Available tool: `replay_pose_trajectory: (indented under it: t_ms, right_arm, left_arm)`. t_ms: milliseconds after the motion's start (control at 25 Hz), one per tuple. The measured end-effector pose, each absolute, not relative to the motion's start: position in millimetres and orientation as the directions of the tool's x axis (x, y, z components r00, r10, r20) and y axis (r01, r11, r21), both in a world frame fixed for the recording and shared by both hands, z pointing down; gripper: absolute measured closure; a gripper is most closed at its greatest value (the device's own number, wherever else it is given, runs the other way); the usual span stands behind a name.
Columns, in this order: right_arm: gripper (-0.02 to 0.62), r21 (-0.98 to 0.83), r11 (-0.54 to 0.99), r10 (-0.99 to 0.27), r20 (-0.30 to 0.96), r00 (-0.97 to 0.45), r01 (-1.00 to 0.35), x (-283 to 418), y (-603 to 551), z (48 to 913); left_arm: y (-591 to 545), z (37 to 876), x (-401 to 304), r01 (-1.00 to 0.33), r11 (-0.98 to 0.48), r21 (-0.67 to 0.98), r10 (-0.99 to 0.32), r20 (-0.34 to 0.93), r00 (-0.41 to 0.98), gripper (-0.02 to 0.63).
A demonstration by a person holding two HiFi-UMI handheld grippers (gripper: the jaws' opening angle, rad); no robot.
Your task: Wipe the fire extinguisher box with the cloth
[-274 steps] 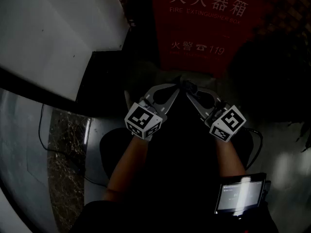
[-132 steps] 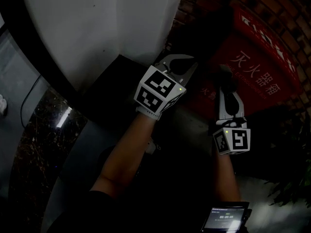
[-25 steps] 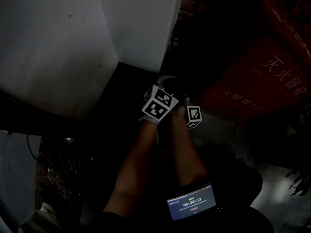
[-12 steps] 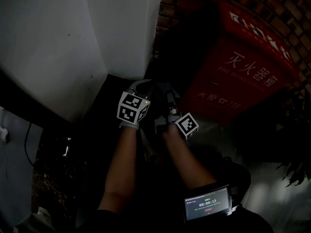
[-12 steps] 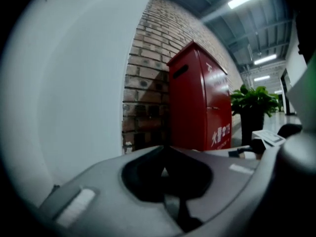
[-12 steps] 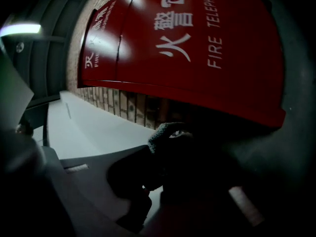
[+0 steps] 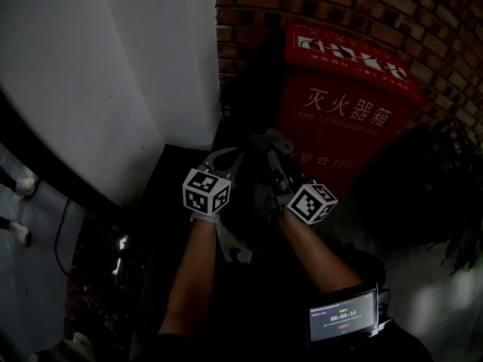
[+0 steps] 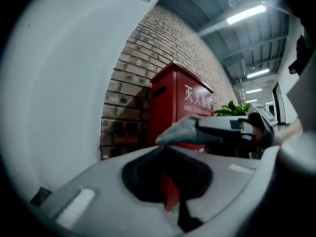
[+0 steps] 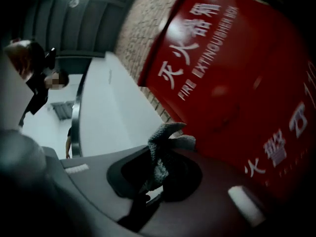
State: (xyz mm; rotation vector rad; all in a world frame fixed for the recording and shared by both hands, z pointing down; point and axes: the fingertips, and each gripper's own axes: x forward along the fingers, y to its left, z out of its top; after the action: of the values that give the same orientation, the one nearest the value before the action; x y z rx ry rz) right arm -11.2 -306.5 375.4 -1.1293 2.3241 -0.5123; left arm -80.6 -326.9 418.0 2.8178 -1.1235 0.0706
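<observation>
overhead it's murky; up close right gripper (image 9: 159, 154) pinches cloth (image 9: 170, 135), left gripper (image 8: 164, 147) fingers closed, empty.

A public building's corridor or lobby: red fire extinguisher box (image 7: 343, 119) against a brick wall (image 7: 377, 2) at 12 o'clock, white column (image 7: 106, 74) at 10, ceiling strip lights (image 8: 249, 15), leafy plant (image 8: 232, 108).

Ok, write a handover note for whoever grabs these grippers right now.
Left gripper: fingers shut, empty, beside the right one.
Right gripper: shut on the cloth, held up close to the front of the red box; contact unclear.
Done: cloth is in hand and at the box.
Left: wipe the box. How much is already wiped can't be told.
</observation>
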Motion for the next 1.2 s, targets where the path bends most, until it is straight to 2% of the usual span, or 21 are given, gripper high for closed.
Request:
replay_pose_trajectory:
  t_ms: [200, 600, 720, 840, 960, 1200]
  right_arm:
    - [0.573, -0.264, 0.644, -0.763, -0.275, -0.585, -0.718, 1.0, -283.9, 320.0]
    - [0.574, 0.003, 0.594, -0.767, -0.299, -0.567, -0.805, 53.4, -264.5, 251.0]
    - [0.574, 0.117, 0.593, -0.759, -0.249, -0.602, -0.796, 51.8, -269.8, 235.0]
    - [0.574, 0.311, 0.544, -0.774, -0.172, -0.609, -0.779, 45.6, -278.4, 215.3]
    - [0.574, 0.484, 0.471, -0.797, -0.125, -0.591, -0.738, 44.6, -284.5, 196.3]
    - [0.574, 0.706, 0.352, -0.865, -0.005, -0.502, -0.614, 46.9, -315.3, 189.0]
  left_arm:
    - [-304.8, 385.0, -59.6, -0.665, -0.745, 0.061, -0.662, 0.064, 0.747, 0.607]
    - [-281.5, 315.7, -30.6, -0.660, -0.751, -0.006, -0.660, 0.025, 0.751, 0.607]
    - [-277.8, 296.1, -24.9, -0.662, -0.749, -0.036, -0.663, 0.020, 0.749, 0.607]
    - [-276.7, 275.2, -21.5, -0.668, -0.743, -0.046, -0.669, 0.003, 0.743, 0.606]
    - [-272.9, 258.7, -16.1, -0.666, -0.744, -0.056, -0.667, -0.008, 0.745, 0.607]
    - [-270.0, 242.3, -11.5, -0.660, -0.746, -0.083, -0.661, -0.017, 0.750, 0.606]
